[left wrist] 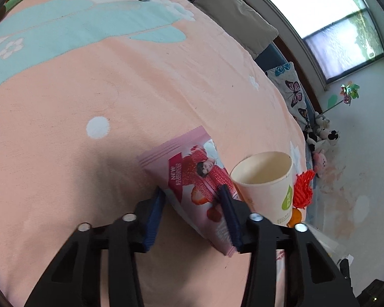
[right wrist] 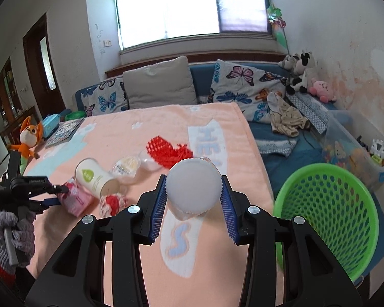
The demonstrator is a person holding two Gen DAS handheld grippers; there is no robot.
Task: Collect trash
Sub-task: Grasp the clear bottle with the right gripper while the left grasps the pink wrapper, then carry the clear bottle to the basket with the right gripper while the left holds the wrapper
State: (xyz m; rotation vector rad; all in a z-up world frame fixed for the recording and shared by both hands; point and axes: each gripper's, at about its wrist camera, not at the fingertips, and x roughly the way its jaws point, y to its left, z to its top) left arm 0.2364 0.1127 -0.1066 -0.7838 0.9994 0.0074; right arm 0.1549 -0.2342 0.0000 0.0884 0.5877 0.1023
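Left wrist view: a peach blanket (left wrist: 94,97) fills the frame, with a window (left wrist: 345,25) at upper right. The left gripper (left wrist: 192,194) has its blue pads around a pink snack packet (left wrist: 192,174) at lower centre; whether they press it is hard to tell. A paper cup (left wrist: 268,179) lies just right, its base cut off.

Right wrist view: the right gripper (right wrist: 193,192) clenches a clear bottle with a white cap (right wrist: 193,190) at centre. A green basket (right wrist: 330,215) sits lower right, partly cut off.
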